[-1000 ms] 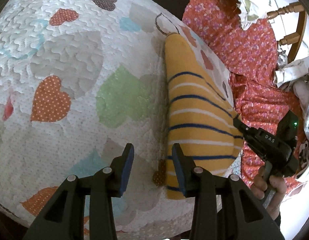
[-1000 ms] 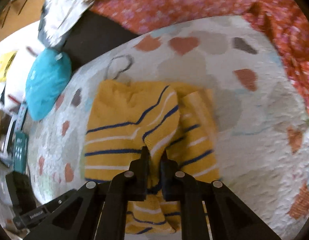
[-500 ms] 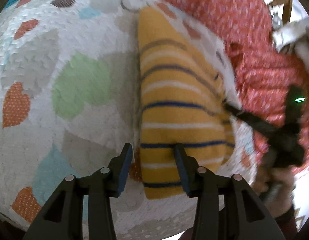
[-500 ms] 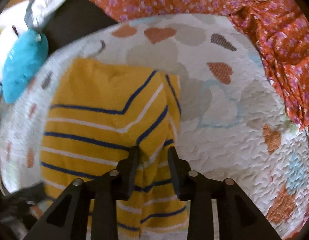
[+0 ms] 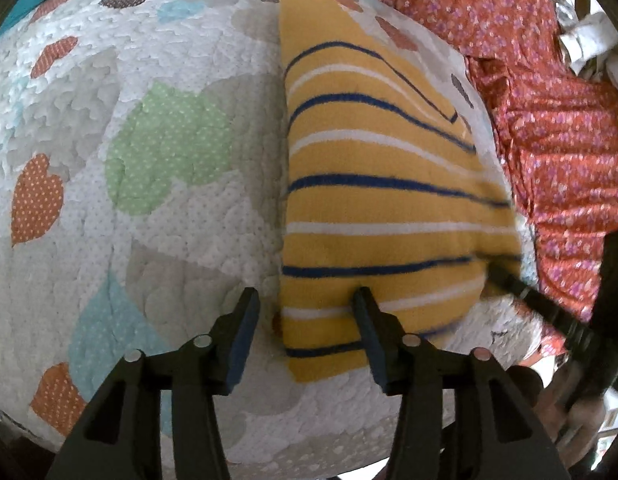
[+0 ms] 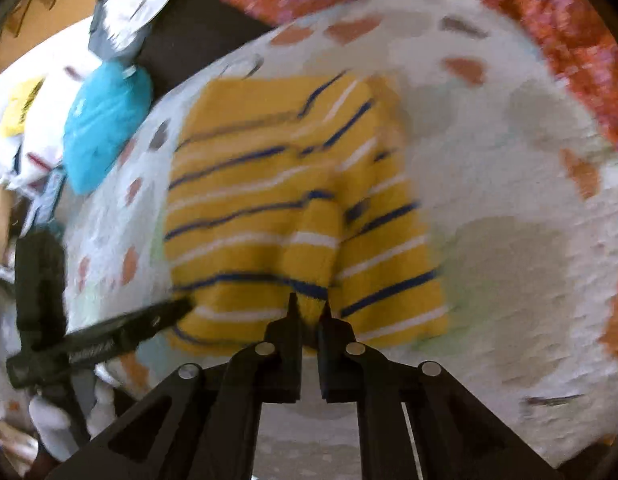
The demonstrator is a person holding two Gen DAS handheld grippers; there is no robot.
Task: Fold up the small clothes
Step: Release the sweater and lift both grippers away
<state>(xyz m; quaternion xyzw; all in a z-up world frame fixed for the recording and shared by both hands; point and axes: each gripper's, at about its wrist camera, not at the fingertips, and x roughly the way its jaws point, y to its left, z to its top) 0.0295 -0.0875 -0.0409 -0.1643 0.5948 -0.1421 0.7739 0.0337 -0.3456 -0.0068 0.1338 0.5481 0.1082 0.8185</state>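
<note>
We see the yellow striped garment (image 5: 381, 200) lying folded on the heart-print quilt (image 5: 169, 152), toward three o'clock of its middle. Our right gripper (image 6: 307, 308) is clamped on a raised fold at its near edge. Our left gripper (image 5: 305, 312) is opening, straddling the garment's nine o'clock edge without pressing. A red floral cloth (image 5: 549, 100) lies beyond.
</note>
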